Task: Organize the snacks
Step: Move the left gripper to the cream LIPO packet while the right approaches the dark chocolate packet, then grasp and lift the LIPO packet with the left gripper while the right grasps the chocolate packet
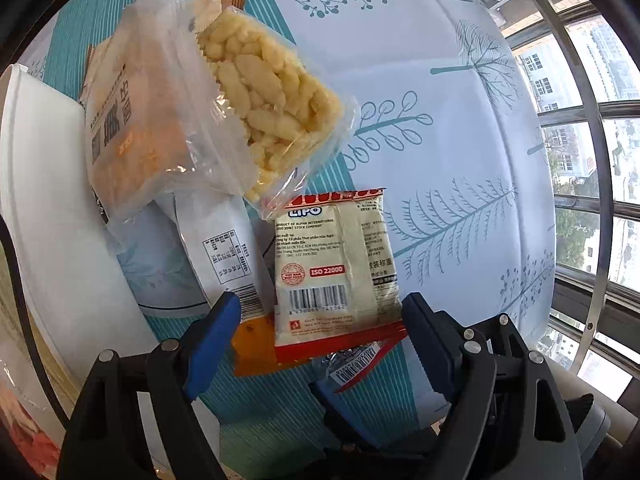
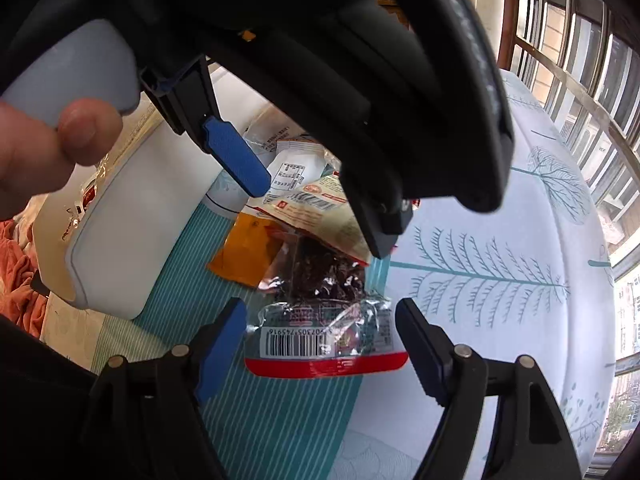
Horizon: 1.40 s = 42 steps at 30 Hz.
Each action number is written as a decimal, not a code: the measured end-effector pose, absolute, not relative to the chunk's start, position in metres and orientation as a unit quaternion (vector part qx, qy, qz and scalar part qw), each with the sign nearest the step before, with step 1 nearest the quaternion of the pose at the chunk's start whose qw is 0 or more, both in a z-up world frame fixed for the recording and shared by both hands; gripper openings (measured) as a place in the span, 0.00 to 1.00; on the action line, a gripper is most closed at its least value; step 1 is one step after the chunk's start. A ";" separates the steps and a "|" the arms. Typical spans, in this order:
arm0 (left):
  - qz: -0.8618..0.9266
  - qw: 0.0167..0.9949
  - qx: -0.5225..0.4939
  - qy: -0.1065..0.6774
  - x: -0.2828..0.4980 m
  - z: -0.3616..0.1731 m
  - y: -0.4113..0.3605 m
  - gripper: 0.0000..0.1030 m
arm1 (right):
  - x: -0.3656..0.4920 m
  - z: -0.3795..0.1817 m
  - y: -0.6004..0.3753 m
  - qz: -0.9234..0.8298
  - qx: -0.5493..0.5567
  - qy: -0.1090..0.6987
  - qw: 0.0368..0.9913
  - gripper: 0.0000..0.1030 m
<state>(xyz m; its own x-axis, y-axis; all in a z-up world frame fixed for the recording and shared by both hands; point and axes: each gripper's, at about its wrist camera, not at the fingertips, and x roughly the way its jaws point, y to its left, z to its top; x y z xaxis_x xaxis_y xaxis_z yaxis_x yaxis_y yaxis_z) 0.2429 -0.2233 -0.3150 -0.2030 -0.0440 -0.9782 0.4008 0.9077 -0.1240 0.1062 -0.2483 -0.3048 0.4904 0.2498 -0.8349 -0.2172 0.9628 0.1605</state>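
Both tools (image 1: pixel 320 320) (image 2: pixel 320 332) gape; LIPO packet (image 1: pixel 336 264) reads "ISO 22000".

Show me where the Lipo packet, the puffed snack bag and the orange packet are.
Lipo packet (image 1: pixel 334 264): left wrist view, middle of its printed back.
Puffed snack bag (image 1: pixel 268 100): left wrist view, on the yellow puffs.
Orange packet (image 2: pixel 244 250): right wrist view, its middle.

Spread tongs (image 1: pixel 320 332) around LIPO packet (image 1: pixel 334 264)
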 end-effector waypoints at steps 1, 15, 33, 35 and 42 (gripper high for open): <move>-0.178 0.618 0.118 0.757 0.244 -0.317 -0.224 0.77 | 0.108 -0.306 -0.249 0.136 0.019 0.487 0.862 0.71; -0.180 0.613 0.118 0.760 0.246 -0.323 -0.239 0.51 | 0.111 -0.310 -0.252 0.152 0.023 0.486 0.861 0.61; -0.194 0.635 0.089 0.743 0.243 -0.286 -0.214 0.45 | 0.103 -0.305 -0.248 0.151 0.043 0.503 0.850 0.05; -0.199 0.639 0.085 0.738 0.241 -0.279 -0.211 0.45 | 0.102 -0.303 -0.250 0.147 0.044 0.501 0.851 0.02; -0.213 0.662 0.054 0.716 0.233 -0.245 -0.195 0.45 | 0.098 -0.284 -0.258 0.130 0.042 0.478 0.868 0.02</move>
